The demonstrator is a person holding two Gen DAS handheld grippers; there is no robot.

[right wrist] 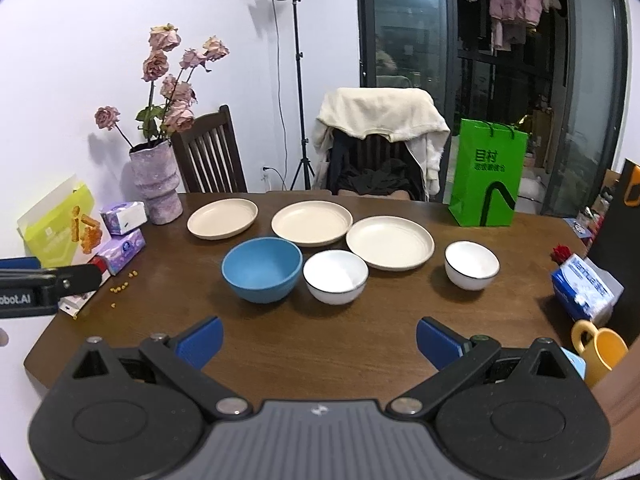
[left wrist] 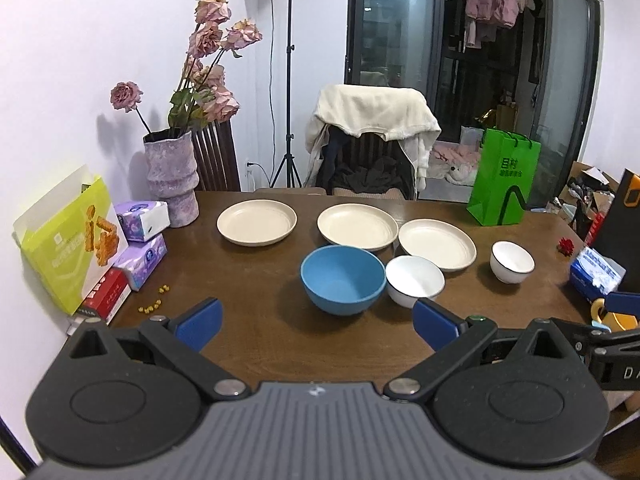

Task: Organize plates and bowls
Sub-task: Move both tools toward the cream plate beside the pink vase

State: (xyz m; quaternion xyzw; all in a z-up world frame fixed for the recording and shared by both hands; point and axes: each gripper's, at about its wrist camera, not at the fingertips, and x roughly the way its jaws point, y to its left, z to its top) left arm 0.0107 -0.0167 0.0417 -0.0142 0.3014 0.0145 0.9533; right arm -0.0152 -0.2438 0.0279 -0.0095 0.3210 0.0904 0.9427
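Observation:
Three cream plates lie in a row across the brown table: left plate (left wrist: 257, 222) (right wrist: 222, 218), middle plate (left wrist: 357, 226) (right wrist: 312, 223), right plate (left wrist: 437, 243) (right wrist: 390, 242). In front of them stand a blue bowl (left wrist: 343, 279) (right wrist: 262, 269), a white bowl (left wrist: 415, 280) (right wrist: 335, 276) touching it, and a second white bowl (left wrist: 512, 261) (right wrist: 472, 265) apart at the right. My left gripper (left wrist: 318, 326) is open above the near table, just short of the blue bowl. My right gripper (right wrist: 319, 340) is open too, holding nothing, short of the bowls.
A vase of dried roses (left wrist: 172, 178), tissue packs (left wrist: 142, 220) and a yellow-green box (left wrist: 68, 240) crowd the left edge. A green bag (left wrist: 504, 178) stands back right. A blue wipes pack (right wrist: 582, 288) and yellow mug (right wrist: 600, 350) sit at the right. Chairs stand behind the table.

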